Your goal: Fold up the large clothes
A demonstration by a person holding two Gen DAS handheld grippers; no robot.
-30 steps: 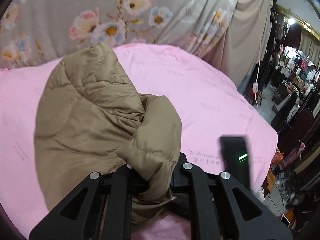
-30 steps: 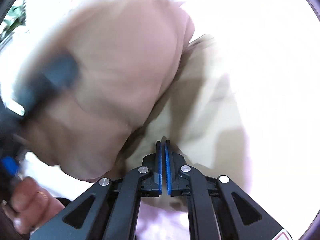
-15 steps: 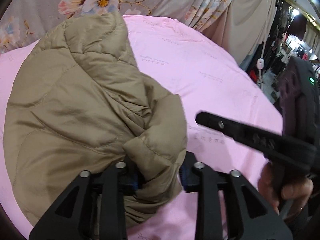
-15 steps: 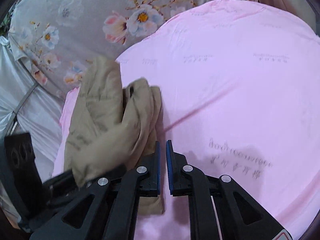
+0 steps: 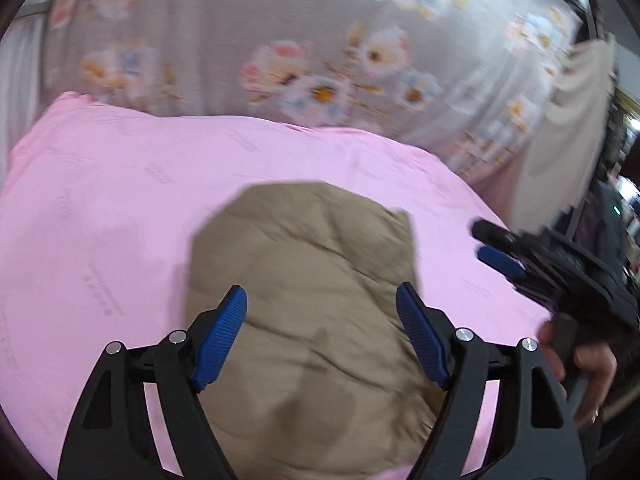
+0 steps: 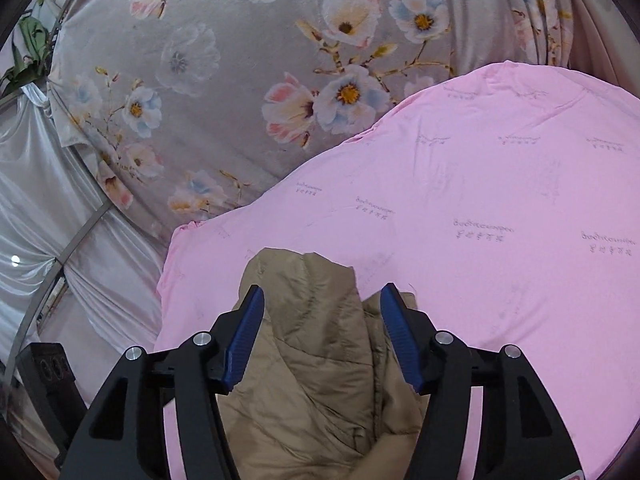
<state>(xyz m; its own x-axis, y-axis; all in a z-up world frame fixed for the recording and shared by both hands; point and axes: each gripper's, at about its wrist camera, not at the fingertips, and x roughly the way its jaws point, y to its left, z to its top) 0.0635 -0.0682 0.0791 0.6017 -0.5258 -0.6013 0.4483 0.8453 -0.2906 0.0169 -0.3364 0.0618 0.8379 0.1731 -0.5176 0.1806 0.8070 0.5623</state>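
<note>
A tan quilted puffer jacket (image 5: 304,280) lies folded in a compact bundle on the pink sheet (image 5: 100,208). My left gripper (image 5: 321,304) is open and empty, its blue pads spread wide just above the bundle. The jacket also shows in the right wrist view (image 6: 316,344) near the sheet's left edge, with a fold ridge running up its middle. My right gripper (image 6: 322,300) is open and empty, hovering over the jacket's far end. The right gripper also shows in the left wrist view (image 5: 520,256), held in a hand at the right.
A grey floral curtain (image 6: 240,80) hangs behind the pink sheet (image 6: 500,200). White satin drapes (image 6: 48,216) hang at the left. The left gripper's black body (image 6: 48,372) shows at the lower left of the right wrist view. A shop interior lies beyond the bed's right edge.
My left gripper let go of the jacket and opened wide. My right gripper opened too. The jacket has dropped flat onto the sheet as a folded bundle.
</note>
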